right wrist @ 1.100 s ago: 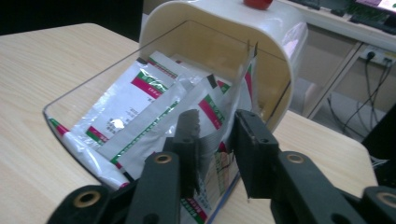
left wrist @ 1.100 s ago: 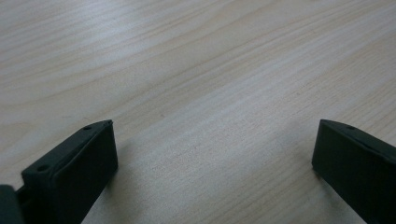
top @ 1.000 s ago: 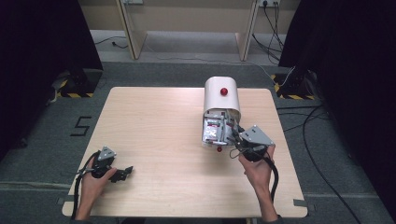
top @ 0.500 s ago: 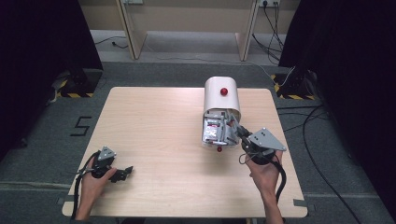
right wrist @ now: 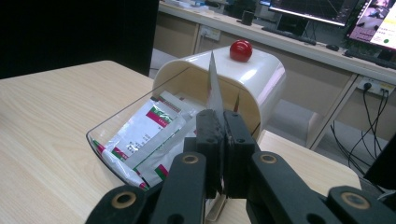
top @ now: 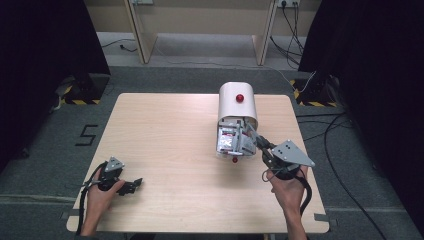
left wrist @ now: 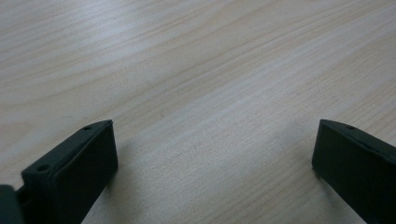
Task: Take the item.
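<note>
One white box [top: 237, 107], several sachets [right wrist: 154, 130] inside; right tool [right wrist: 219, 123] clamped on one sachet, left tool [left wrist: 210, 154] apart.

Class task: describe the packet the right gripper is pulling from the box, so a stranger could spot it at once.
Find the white domed box with a red knob on the table. From its clear drawer of red-and-green sachets, one thin packet stands edge-up, pinched in the right gripper.
</note>
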The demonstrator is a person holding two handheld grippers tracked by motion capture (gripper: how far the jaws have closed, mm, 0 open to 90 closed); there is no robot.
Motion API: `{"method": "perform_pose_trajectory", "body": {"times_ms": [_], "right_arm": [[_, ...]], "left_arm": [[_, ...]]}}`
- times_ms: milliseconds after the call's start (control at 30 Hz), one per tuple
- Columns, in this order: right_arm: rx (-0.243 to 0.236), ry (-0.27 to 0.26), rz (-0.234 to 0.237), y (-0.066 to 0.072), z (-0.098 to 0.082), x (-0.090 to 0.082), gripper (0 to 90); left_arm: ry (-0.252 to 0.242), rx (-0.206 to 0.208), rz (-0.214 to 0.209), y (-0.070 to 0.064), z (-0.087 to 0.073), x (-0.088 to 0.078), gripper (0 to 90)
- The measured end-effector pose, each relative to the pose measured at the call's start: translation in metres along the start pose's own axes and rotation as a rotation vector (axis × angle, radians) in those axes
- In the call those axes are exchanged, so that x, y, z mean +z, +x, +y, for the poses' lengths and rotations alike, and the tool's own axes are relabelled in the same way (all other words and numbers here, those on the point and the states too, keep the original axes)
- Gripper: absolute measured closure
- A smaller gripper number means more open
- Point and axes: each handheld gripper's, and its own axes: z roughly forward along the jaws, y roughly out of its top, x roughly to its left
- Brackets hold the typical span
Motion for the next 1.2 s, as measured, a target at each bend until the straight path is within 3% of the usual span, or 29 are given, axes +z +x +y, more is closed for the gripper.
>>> {"method": "perform_pose_trajectory", "body": {"times_ms": [500,900,1200], "right_arm": [[0.023,-0.014,0.004,-0.007,-0.002,-0.012,87.6],[0.063,-0.008,-0.061,-0.032,-0.016,-0.035,87.6],[0.107,0.047,-0.102,-0.051,-0.039,-0.031,87.6]], "left_arm": [[-0.001,-0.004,-0.001,0.0,0.0,0.0,0.0],[-0.002,-0.002,-0.001,0.0,0.0,0.0,0.0],[-0.002,-0.001,-0.002,0.0,0.0,0.0,0.0]]}}
